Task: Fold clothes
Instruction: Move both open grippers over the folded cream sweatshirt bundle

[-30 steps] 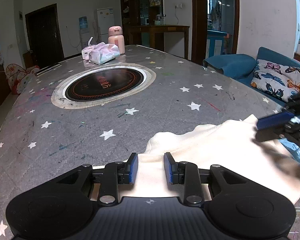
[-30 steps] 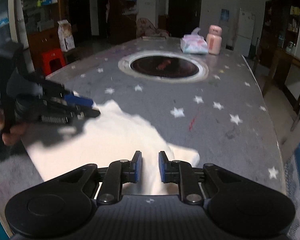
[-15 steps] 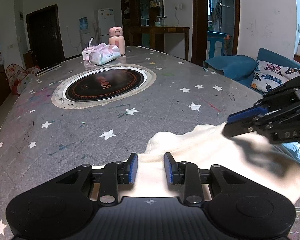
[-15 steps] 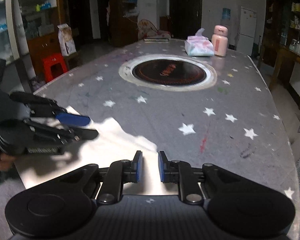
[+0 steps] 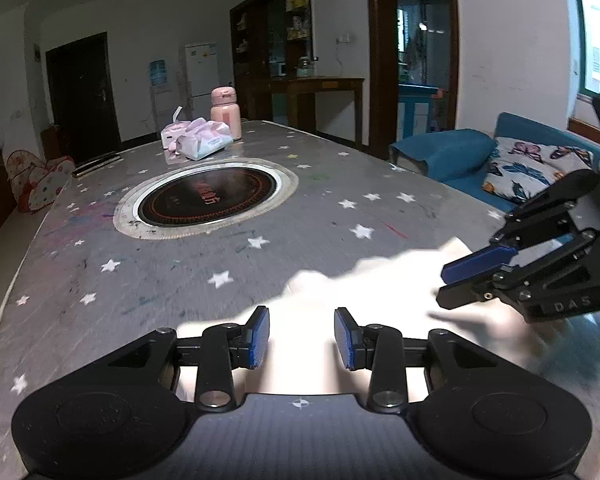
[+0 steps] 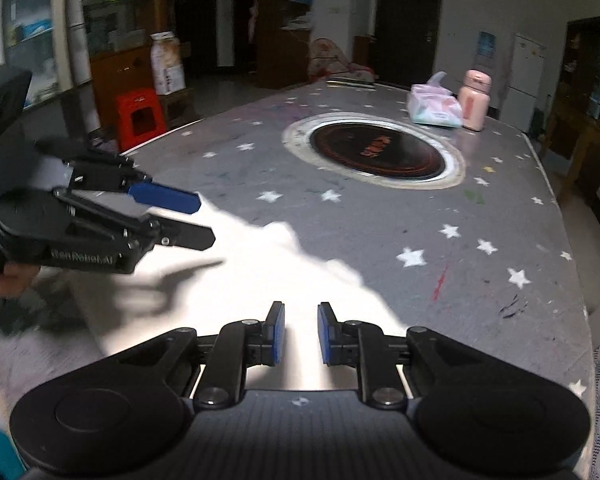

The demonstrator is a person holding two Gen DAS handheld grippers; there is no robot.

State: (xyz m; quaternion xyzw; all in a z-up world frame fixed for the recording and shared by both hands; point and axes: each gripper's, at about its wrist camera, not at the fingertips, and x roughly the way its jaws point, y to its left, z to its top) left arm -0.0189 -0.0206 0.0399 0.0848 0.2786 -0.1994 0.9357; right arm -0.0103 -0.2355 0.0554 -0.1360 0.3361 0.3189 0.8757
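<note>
Down at the bottom of both views, a cream garment [image 5: 364, 292] lies flat on the starred bench [image 5: 180, 272]. Left gripper [image 5: 302, 338] fingers are opening, right gripper [image 6: 301, 334] fingers narrowly apart, neither grasping anything. Looks soft and floppy, so probably pinch an edge.

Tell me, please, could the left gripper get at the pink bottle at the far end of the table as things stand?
Probably not without a long move. The left gripper, its jaws opening and empty, hangs over the white garment at the near edge, while the pink bottle stands beyond the round cooktop. Nothing blocks the way.
</note>
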